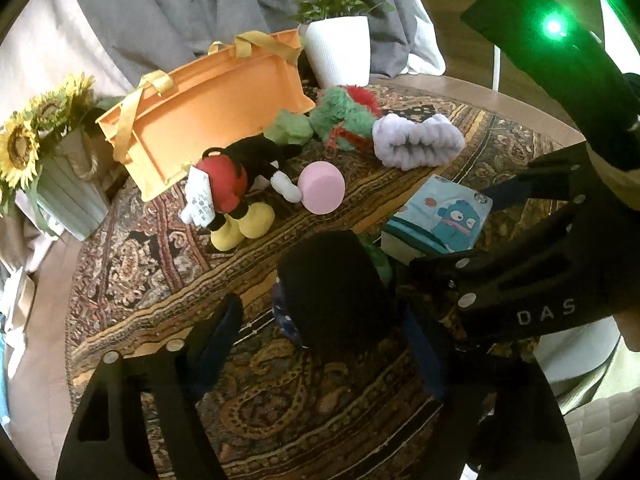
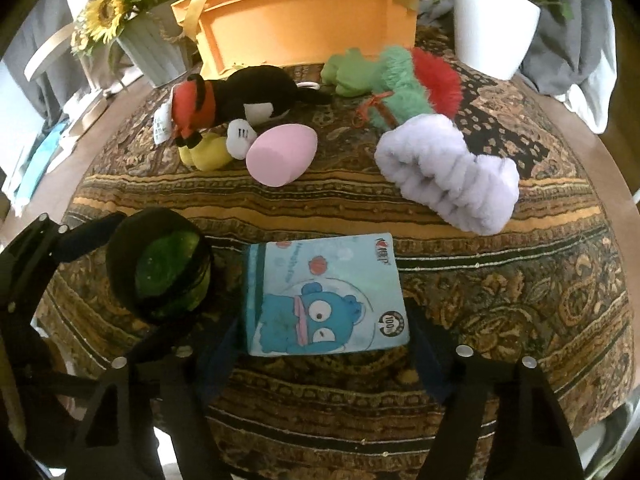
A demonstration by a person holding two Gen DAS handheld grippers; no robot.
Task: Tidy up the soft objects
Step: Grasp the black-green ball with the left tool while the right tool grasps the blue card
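Here, your left gripper [image 1: 324,328] straddles a black beanie [image 1: 334,288] on the patterned rug [image 1: 160,280], jaws wide. Your right gripper [image 2: 324,356] spreads wide around a blue tissue pack [image 2: 324,296]. Behind lies an orange bag [image 2: 304,24].

tablecloth [image 2: 500,280]: woven cloth, matt, paisley pattern
orange bag [image 1: 208,108]: stiff, smooth fabric, matt, with ribbon-like yellow handles
mouse plush [image 2: 240,100]: soft, short pile cloth, with a paper tag
pink sponge [image 2: 280,154]: smooth foam look, matt
lilac headband [image 2: 452,172]: thick, fluffy, ribbed plush
green plush [image 1: 340,114]: shaggy fur cloth with red tuft
tissue pack [image 2: 328,296]: thin printed plastic film, slightly glossy
white pot [image 2: 492,28]: smooth, finely ribbed, matt
grippers: black matt plastic, small shiny metal screws
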